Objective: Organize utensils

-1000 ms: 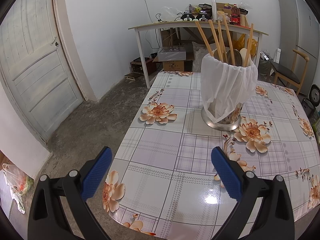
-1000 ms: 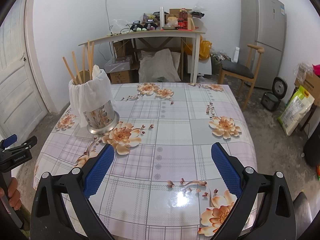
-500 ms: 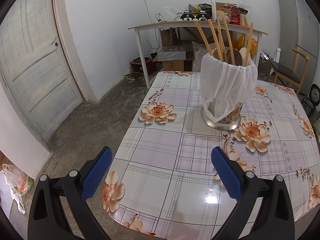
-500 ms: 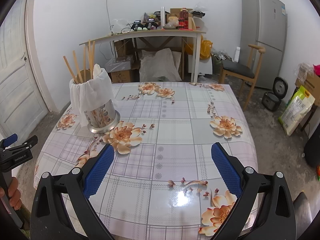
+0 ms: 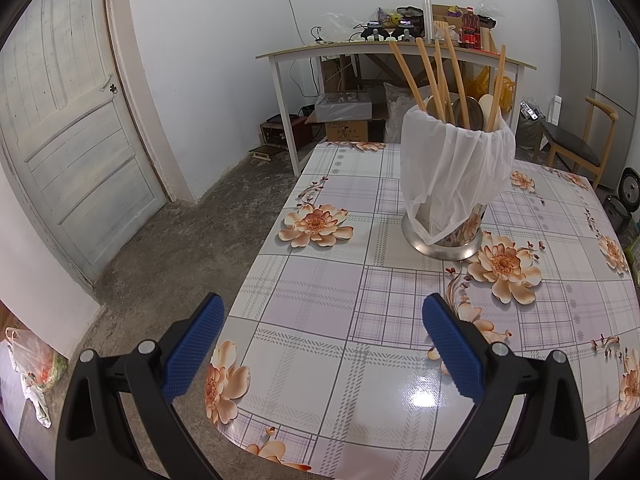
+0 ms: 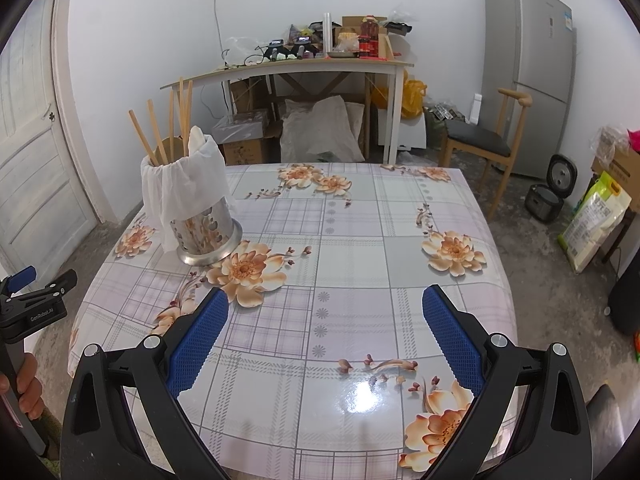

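A perforated steel utensil holder [image 5: 448,216] [image 6: 204,232] draped in a white cloth stands upright on the floral table [image 5: 320,280] [image 6: 360,248]. Several wooden chopsticks [image 5: 436,76] [image 6: 176,120] and a pale spoon stick out of its top. My left gripper [image 5: 320,312] hovers open over the table's near left edge, well short of the holder, with nothing between its blue pads. My right gripper [image 6: 324,308] is open over the table's front middle, the holder far to its upper left. The left gripper's tip [image 6: 24,292] and a hand show at the right wrist view's left edge.
A cluttered white side table [image 6: 304,68] stands against the back wall with boxes and bags under it. A wooden chair [image 6: 480,140], a grey fridge [image 6: 528,76], a rice cooker and a sack sit to the right. A door [image 5: 60,120] is on the left.
Both grippers have crept slightly toward the table; the holder looks a touch nearer. Jaws stay open and nothing on the table has moved.
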